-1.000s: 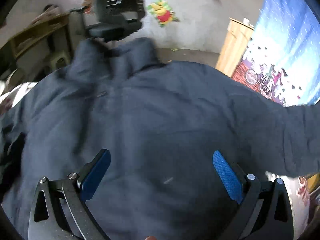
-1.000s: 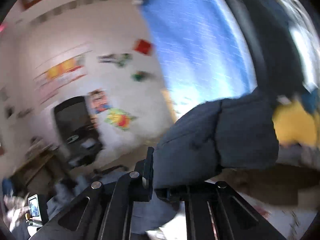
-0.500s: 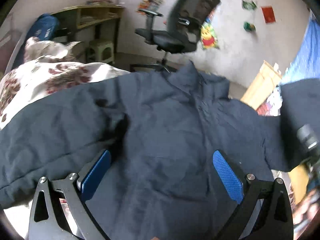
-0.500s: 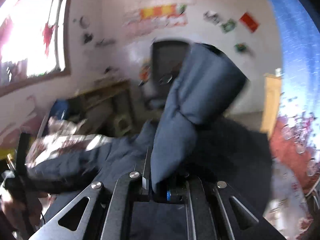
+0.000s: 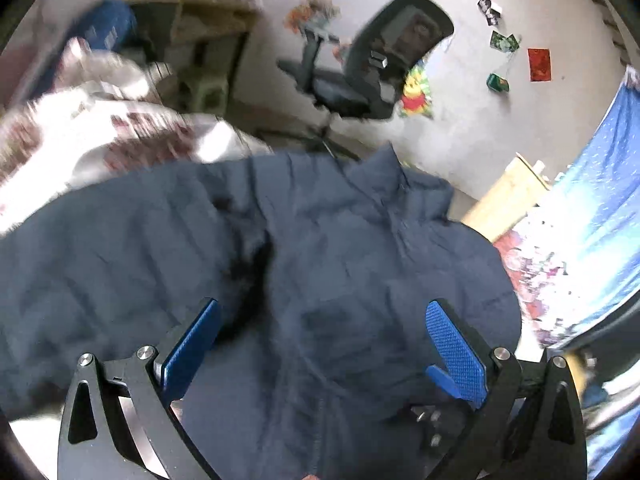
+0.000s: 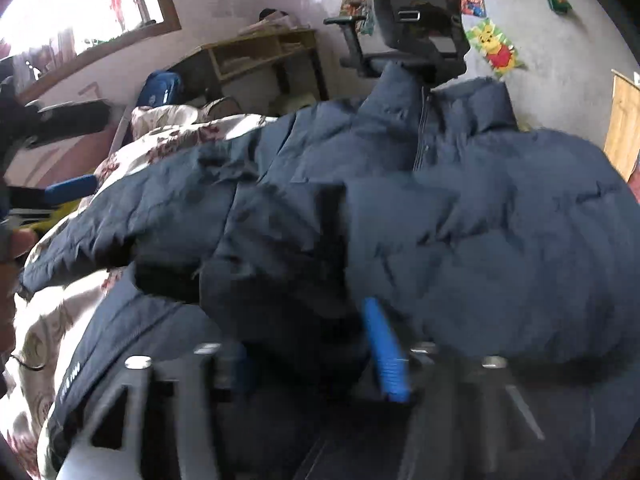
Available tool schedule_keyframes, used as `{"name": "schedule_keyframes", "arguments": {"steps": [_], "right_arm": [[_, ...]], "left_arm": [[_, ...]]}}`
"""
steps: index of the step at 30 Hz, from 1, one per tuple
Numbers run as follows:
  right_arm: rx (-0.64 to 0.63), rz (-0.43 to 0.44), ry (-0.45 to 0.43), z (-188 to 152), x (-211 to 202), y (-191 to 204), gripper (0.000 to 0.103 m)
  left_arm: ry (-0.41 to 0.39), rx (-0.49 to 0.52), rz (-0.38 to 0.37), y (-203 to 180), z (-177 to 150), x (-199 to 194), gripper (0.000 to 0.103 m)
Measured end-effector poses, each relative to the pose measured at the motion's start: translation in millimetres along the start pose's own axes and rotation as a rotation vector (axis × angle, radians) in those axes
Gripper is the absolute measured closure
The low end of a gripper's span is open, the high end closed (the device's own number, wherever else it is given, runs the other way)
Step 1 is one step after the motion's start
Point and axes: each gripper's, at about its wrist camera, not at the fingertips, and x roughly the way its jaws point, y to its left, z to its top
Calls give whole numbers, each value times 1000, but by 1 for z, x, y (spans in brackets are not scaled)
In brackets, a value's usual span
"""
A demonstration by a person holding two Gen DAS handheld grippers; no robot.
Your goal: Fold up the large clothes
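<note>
- Jacket (image 5: 340, 280): a navy padded one, it lies front-up on the floral bedspread (image 5: 120, 136), collar (image 5: 384, 176) toward the office chair (image 5: 384, 76).
- Left sleeve (image 6: 132, 208): it stretches out over the bedspread, not yet folded in. Your next hold is likely its cuff end.
- Left gripper (image 5: 320, 344): your jaws stand wide apart above the jacket's front, blue pads (image 5: 452, 340) clear, nothing between them.
- Right sleeve (image 6: 288, 264): it now lies folded across the chest, cuff near the middle.
- Right gripper (image 6: 312, 352): the jaws are opening, and the sleeve's end sits in the gap (blur hides whether the pads have parted from it fully, but they no longer look clamped).
- Handling: expect it to be soft, bulky and springy. The padding will likely puff back, so press each fold down. The shell looks smooth and may slip, so pinch a cuff, hem or seam, not loose quilting. It looks light for its size.
- Since a second ago: your right gripper was pinched shut on the sleeve and held it up in the air against the blue curtain (image 5: 600, 208). Half a second ago it was carrying it over the jacket. Now it is down on the chest and being let go.
- Your left gripper has swung leftward, jaws wide throughout.
</note>
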Motion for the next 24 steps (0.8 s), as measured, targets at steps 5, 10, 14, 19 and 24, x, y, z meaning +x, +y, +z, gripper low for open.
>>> {"name": "schedule_keyframes", "arguments": {"steps": [5, 10, 14, 19, 24], "right_arm": [[23, 21, -36, -23, -39, -15, 22], [89, -65, -115, -43, -80, -38, 16], [181, -123, -177, -48, -99, -63, 12], [200, -239, -190, -25, -118, -93, 10], [162, -265, -148, 15, -100, -113, 8]], "left_arm": [[140, -84, -34, 12, -10, 46, 3], [250, -99, 12, 16, -23, 77, 25], [275, -72, 63, 12, -25, 85, 81], [101, 88, 180, -14, -18, 52, 100], [-10, 225, 312, -34, -16, 41, 100]]}}
